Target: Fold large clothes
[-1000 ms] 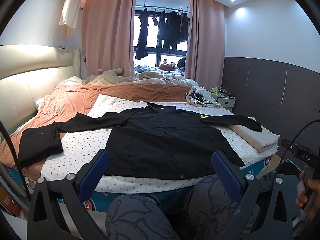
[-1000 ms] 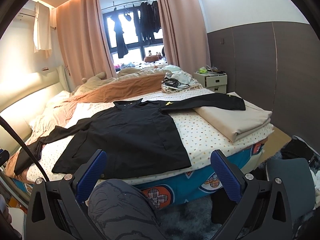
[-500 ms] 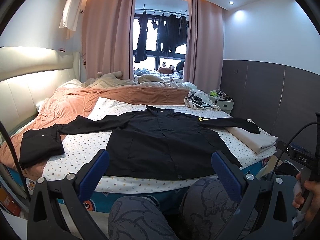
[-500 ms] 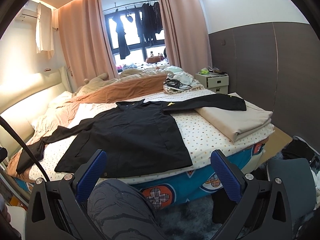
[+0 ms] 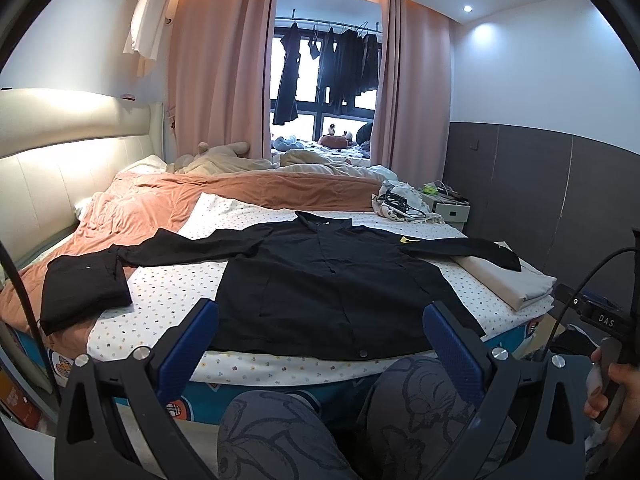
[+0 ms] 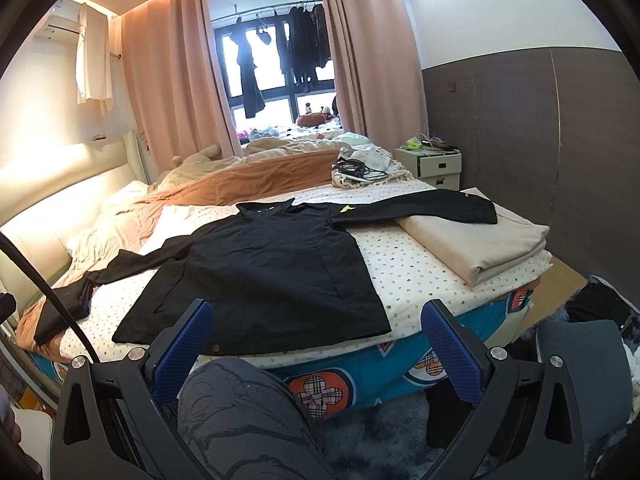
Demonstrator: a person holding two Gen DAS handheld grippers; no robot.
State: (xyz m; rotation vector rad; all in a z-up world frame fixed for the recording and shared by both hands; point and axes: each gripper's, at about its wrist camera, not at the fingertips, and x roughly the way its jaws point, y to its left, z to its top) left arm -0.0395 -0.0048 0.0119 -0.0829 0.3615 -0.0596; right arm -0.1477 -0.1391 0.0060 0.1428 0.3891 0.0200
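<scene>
The black jacket [image 5: 328, 284] is spread flat on the bed [image 5: 168, 292] ahead of both claws, left claw [image 5: 320, 344] and right claw [image 6: 316, 344], which are held apart and empty.

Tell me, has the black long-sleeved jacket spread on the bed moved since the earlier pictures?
No. The black long-sleeved jacket lies as before: its right sleeve end still rests on the folded beige sheet. Only the cameras shifted slightly.

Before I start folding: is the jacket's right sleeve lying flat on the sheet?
No, the sleeve lies across the folded beige bedding.
</scene>
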